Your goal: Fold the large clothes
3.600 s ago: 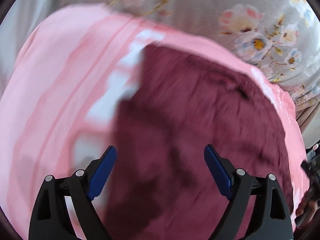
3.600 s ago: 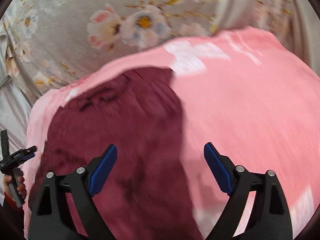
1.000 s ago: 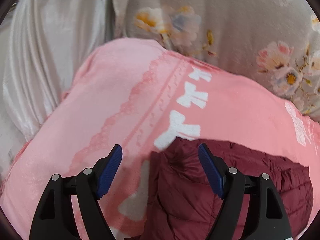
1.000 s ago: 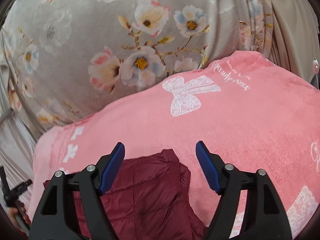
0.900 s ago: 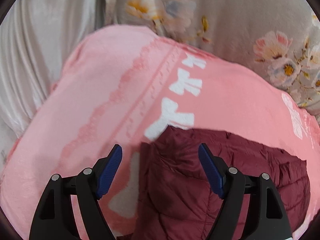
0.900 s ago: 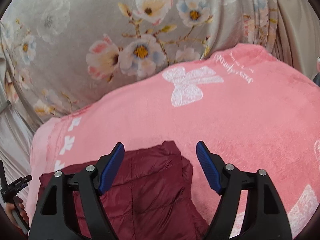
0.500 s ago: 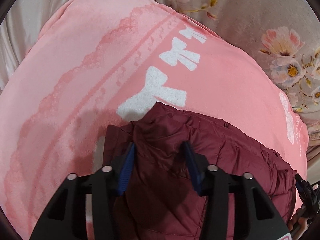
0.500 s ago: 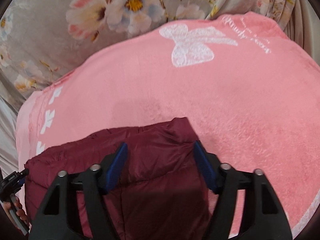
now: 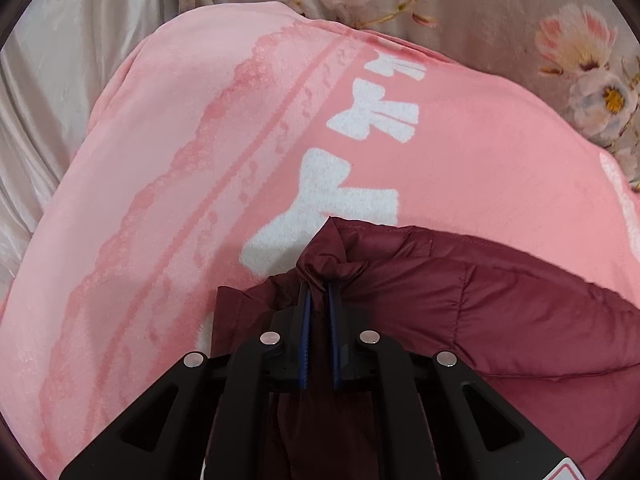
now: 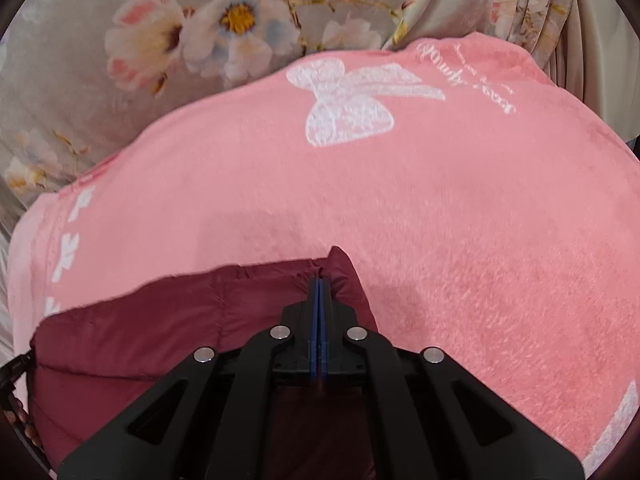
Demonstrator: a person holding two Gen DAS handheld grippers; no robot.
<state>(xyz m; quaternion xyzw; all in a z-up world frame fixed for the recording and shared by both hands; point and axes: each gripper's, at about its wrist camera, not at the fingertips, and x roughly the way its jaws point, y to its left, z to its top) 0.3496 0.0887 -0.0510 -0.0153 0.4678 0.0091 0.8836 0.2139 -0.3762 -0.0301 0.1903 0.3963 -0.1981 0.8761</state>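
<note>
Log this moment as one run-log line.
stage: corner grasp | left tool: just closed, shut on maroon puffer jacket | right tool: just closed, shut on jacket corner | surface: pink blanket

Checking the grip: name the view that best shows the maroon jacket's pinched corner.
Left wrist view: the maroon jacket corner bunches visibly between the left tool pads. The right wrist view shows its other corner, hidden mostly behind the shut right tool.

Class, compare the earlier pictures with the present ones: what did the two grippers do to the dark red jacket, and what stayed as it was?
Both came down onto the jacket's far edge with jaws closing. The left gripper now pinches a bunched corner; the right gripper has shut on the other corner. The jacket lies on the pink blanket as before, and the flowered cloth behind is unchanged.
</note>
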